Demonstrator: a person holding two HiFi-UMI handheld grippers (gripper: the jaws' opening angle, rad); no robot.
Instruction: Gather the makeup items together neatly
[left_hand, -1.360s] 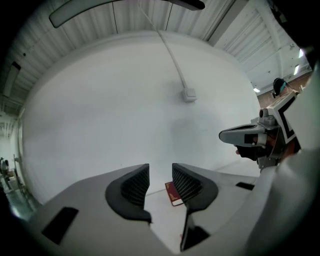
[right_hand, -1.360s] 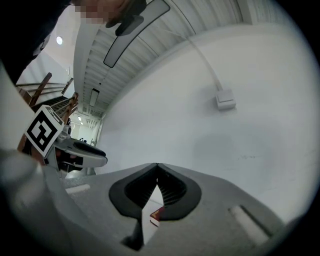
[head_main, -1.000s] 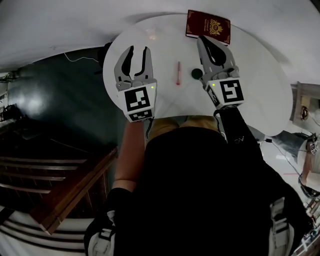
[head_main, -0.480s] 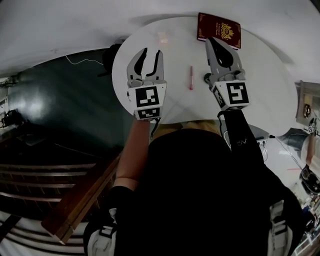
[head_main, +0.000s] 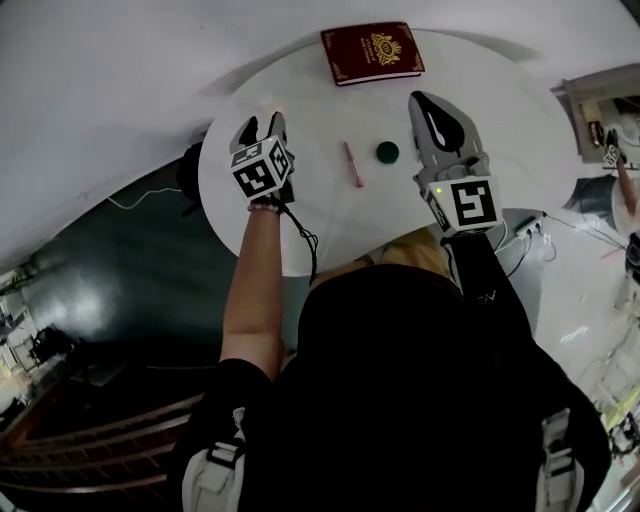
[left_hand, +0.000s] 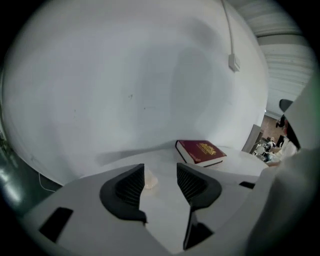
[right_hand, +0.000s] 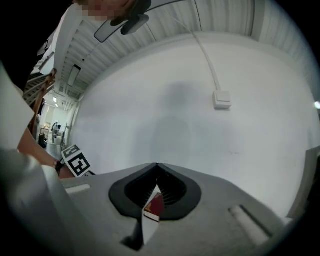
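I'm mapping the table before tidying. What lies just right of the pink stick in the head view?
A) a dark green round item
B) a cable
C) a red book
A: the dark green round item sits just right of the pink stick.

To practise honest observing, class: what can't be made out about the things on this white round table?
Small pale lump: left gripper view, ahead of, not between, the left gripper's jaws, which have just been opening; half hidden by one, kind unclear.
Dark green round disc: head view, too small to identify.
Maroon book: head view, gold print too small; right gripper view, only a sliver past the shut right gripper.
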